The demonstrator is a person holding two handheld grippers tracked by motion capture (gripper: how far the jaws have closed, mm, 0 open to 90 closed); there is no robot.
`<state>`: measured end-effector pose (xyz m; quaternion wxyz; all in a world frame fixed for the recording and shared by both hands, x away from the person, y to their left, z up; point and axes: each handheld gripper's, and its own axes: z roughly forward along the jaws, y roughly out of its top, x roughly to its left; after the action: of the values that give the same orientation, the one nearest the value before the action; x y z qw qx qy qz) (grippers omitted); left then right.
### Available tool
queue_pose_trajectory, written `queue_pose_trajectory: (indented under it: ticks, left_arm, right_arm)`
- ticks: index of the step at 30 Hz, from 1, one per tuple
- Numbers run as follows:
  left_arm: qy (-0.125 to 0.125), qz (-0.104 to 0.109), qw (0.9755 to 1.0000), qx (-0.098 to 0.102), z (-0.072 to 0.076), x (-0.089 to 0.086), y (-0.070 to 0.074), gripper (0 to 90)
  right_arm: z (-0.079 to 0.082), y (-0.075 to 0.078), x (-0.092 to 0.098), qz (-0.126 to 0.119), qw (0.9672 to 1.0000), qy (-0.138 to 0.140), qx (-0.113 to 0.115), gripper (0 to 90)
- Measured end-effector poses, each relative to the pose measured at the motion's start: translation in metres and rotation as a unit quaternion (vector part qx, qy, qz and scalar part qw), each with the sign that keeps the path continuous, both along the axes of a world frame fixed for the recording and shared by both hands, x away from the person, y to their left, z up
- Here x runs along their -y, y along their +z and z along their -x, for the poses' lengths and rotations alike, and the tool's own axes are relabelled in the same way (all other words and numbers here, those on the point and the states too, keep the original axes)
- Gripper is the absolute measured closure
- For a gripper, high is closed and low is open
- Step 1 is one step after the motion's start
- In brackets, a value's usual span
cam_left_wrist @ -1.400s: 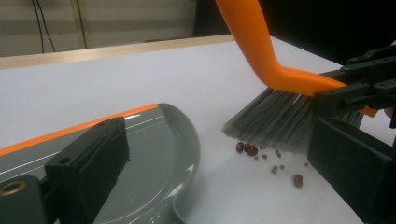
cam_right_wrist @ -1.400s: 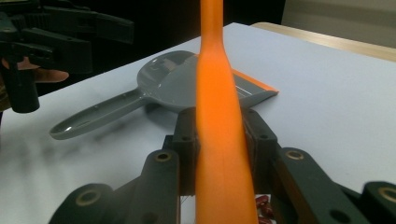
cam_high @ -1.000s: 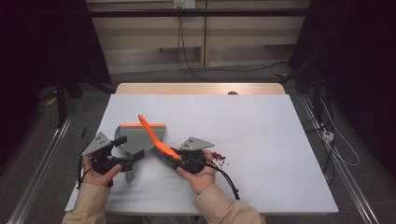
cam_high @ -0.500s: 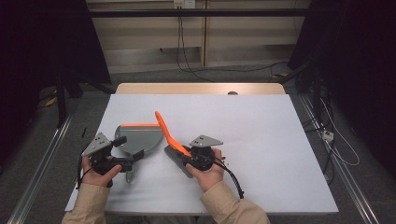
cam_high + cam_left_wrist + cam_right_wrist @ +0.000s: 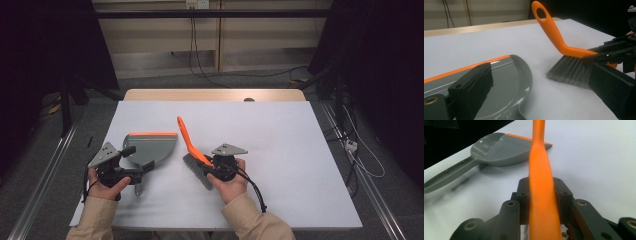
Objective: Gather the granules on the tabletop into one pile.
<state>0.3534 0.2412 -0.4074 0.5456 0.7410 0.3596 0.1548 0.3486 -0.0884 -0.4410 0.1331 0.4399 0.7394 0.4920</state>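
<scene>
A grey dustpan (image 5: 150, 147) with an orange lip lies flat on the white table (image 5: 280, 130), its handle pointing at the near edge. My left gripper (image 5: 137, 161) hovers over its rear part. In the left gripper view the gripper (image 5: 540, 71) stands open, with the dustpan (image 5: 506, 75) between and below its wide jaws. To the right, my right gripper (image 5: 207, 167) is shut on the orange handle of a hand brush (image 5: 184, 132). The grey bristles (image 5: 571, 71) rest on the table. In the right gripper view the gripper (image 5: 541, 187) pinches the brush handle (image 5: 540, 165), with the dustpan (image 5: 499, 147) beyond.
A few small reddish bits (image 5: 565, 233) lie on the table under the right gripper. A wooden strip (image 5: 215, 95) borders the table's far edge. Cables (image 5: 200, 55) run over the floor behind, and metal rails (image 5: 45, 180) flank the table.
My right gripper has carried the brush to the right, off the dustpan and onto the bare table beside it. The left hand and the dustpan have stayed put.
</scene>
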Motion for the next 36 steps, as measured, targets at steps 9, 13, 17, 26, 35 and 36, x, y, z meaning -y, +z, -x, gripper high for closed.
queue_pose_trajectory:
  ticks: [9, 13, 17, 26, 35, 36]
  left_arm:
    - [-0.001, -0.003, 1.0000, 0.000, 0.000, 0.001, 0.000, 5.3]
    - [-0.001, -0.006, 1.0000, 0.002, 0.000, 0.002, 0.000, 5.4]
    - [-0.004, -0.006, 1.0000, 0.000, 0.001, 0.004, -0.001, 5.4]
    - [-0.006, -0.008, 0.9999, 0.001, 0.000, 0.004, 0.000, 5.4]
    - [-0.006, -0.008, 0.9999, 0.001, 0.001, 0.005, 0.000, 5.3]
    - [-0.006, -0.009, 0.9999, 0.001, 0.001, 0.005, 0.000, 5.4]
  right_arm:
    - [0.001, 0.001, 0.014, -0.002, 0.9998, -0.019, -0.010, 70.7]
    - [0.002, 0.001, 0.021, -0.002, 0.9996, -0.027, -0.011, 70.7]
    - [0.003, 0.000, 0.028, -0.005, 0.9992, -0.037, -0.013, 70.7]
    - [0.005, 0.001, 0.039, -0.003, 0.9988, -0.047, -0.014, 70.7]
    - [0.005, 0.001, 0.046, -0.001, 0.9985, -0.053, -0.014, 70.8]
    - [0.005, 0.001, 0.047, -0.002, 0.9985, -0.053, -0.015, 70.8]
